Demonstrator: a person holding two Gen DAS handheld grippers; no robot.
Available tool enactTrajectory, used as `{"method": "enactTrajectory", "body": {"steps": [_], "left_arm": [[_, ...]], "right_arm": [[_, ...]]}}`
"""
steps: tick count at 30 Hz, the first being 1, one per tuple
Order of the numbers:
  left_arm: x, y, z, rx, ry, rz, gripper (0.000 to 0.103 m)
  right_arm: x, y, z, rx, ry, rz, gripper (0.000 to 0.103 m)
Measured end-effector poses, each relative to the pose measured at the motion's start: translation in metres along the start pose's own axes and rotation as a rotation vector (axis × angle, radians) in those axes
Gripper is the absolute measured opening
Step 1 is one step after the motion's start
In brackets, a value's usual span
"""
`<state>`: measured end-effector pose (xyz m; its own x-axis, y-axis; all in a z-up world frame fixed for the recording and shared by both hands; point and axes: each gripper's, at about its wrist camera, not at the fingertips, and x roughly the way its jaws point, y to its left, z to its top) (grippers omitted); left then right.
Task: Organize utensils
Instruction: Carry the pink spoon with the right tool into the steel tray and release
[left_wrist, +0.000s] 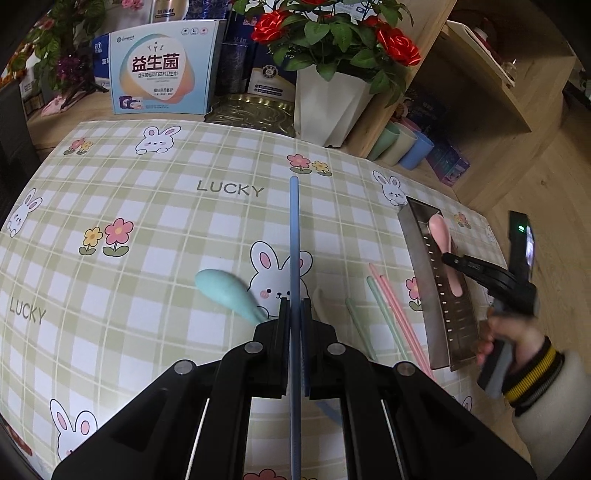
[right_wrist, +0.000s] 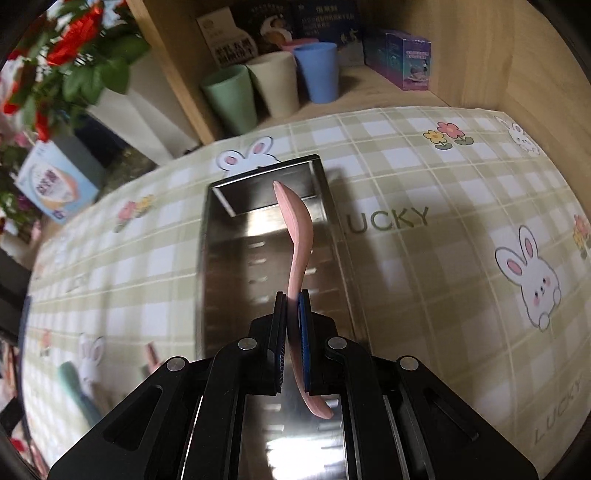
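Right tool (right_wrist: 291, 306) is clamped on the pink spoon (right_wrist: 299, 236), poised over the steel tray (right_wrist: 225, 258), which looks otherwise bare. Left tool (left_wrist: 294, 310) pinches a blue chopstick (left_wrist: 294, 236) above the tabletop (left_wrist: 166, 221). Teal spoon (left_wrist: 225, 291) and loose pink and green chopsticks (left_wrist: 388, 302) wait outside, so it's early days, I'd say.
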<state>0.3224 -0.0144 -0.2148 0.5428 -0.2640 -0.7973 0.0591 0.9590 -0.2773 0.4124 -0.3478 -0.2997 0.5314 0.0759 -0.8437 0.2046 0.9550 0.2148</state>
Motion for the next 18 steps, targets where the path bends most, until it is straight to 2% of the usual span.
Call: {"method": "enactTrajectory", "body": {"steps": [4,8,15,18], "left_arm": [[0.002,0.002,0.002,-0.004,0.003,0.0,0.005],[0.003,0.004,0.004,-0.012,0.007,-0.004,0.005],[0.001,-0.003,0.007,-0.008,0.01,-0.02,0.005],[0.001,-0.012,0.008,0.007,0.014,-0.031,0.005]], "right_arm": [[0.01,0.006,0.008,-0.032,-0.003,-0.082,0.007],[0.013,0.01,0.009,-0.047,-0.001,-0.124,0.008],[-0.016,0.011,0.005,-0.013,-0.057,-0.043,0.009],[-0.032,0.01,-0.002,-0.007,-0.084,-0.034,0.009]]}}
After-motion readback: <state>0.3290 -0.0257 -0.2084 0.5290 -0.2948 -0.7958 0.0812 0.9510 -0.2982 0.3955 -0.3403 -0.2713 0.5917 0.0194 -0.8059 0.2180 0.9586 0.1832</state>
